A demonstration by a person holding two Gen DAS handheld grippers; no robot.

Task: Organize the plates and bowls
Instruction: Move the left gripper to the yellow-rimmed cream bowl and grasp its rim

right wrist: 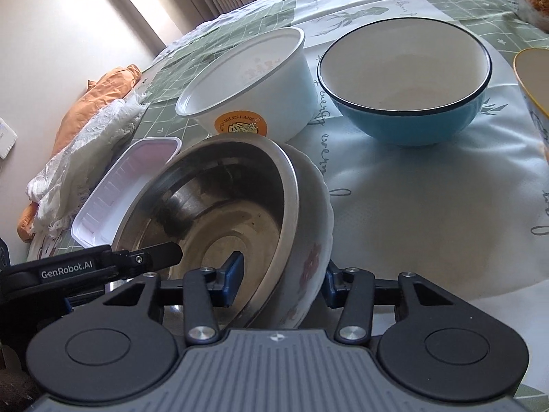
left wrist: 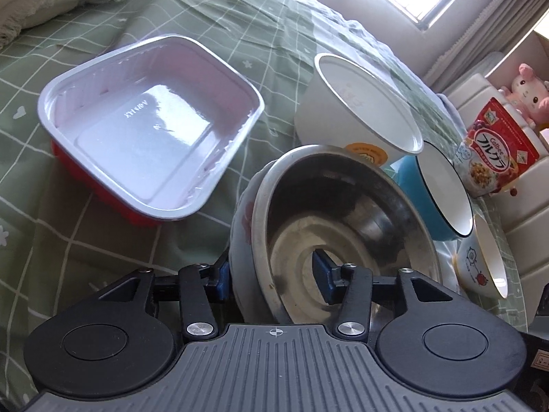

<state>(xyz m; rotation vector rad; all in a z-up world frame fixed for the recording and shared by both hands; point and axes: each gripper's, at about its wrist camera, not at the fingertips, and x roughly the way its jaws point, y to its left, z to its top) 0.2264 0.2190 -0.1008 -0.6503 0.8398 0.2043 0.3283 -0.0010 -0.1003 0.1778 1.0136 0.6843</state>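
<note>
left wrist view: steel bowl (left wrist: 329, 237) nested in floral bowl (left wrist: 245, 237), the pair tilted on the cloth (left wrist: 85, 240) beside the tray (left wrist: 151, 127); left gripper (left wrist: 274, 279) spread astride their rims, right gripper (right wrist: 281, 281) astride the opposite rims, contact unclear, likely to steady the stack.

Both wrist views look steeply down along their claws, very near the steel bowl (left wrist: 343, 223) (right wrist: 219, 206). Left faces the window side, right the opposite way. Shared: steel bowl, white tub (left wrist: 360, 110) (right wrist: 247, 79), blue bowl (left wrist: 439, 192) (right wrist: 405, 79), tray (left wrist: 151, 120) (right wrist: 116, 185).
</note>
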